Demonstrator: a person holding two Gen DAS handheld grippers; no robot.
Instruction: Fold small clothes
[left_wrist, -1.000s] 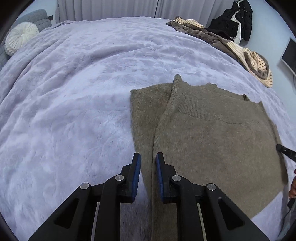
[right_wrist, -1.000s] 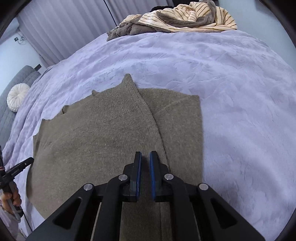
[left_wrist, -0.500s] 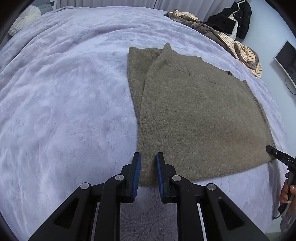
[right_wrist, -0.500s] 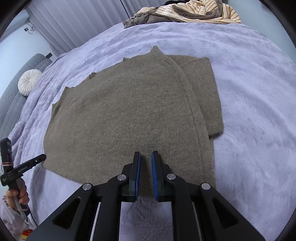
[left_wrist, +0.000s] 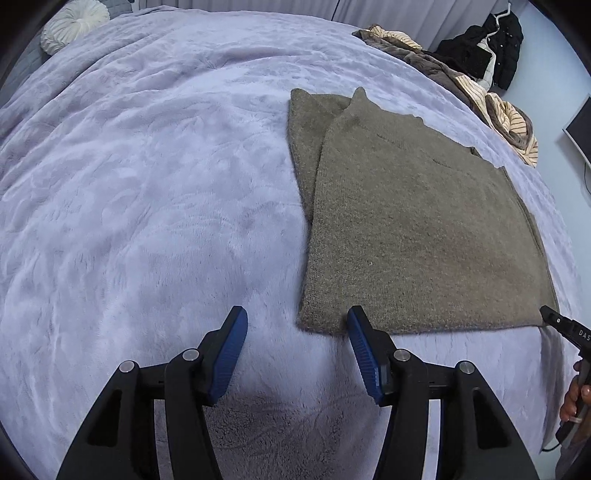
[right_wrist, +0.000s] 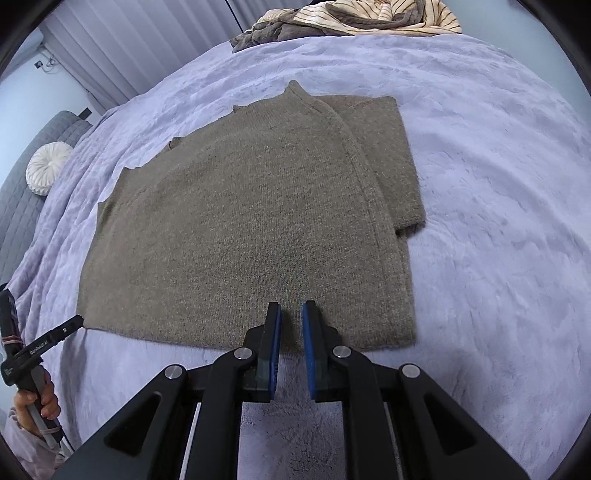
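A brown knitted sweater (left_wrist: 406, 221) lies flat on the lilac plush bedspread (left_wrist: 147, 203), one sleeve folded in along its side. My left gripper (left_wrist: 297, 317) hovers at the sweater's near left hem corner. Its jaws are opening, and the corner shows between the blue pads (left_wrist: 229, 350) without being pressed. In the right wrist view the sweater (right_wrist: 258, 221) fills the middle. My right gripper (right_wrist: 291, 310) sits over the near hem, right of centre, shut to a narrow slit with nothing in it.
A pile of striped and brown clothes (right_wrist: 354, 18) lies at the bed's far edge. A round white cushion (left_wrist: 74, 24) rests on a grey sofa (right_wrist: 22, 177). A black jacket (left_wrist: 491, 48) hangs by the wall, near a screen (left_wrist: 580, 125).
Both grippers drew back from over the sweater to its near hem. The left one ended at the hem's left corner and its jaws spread wide. The right jaws stayed shut.
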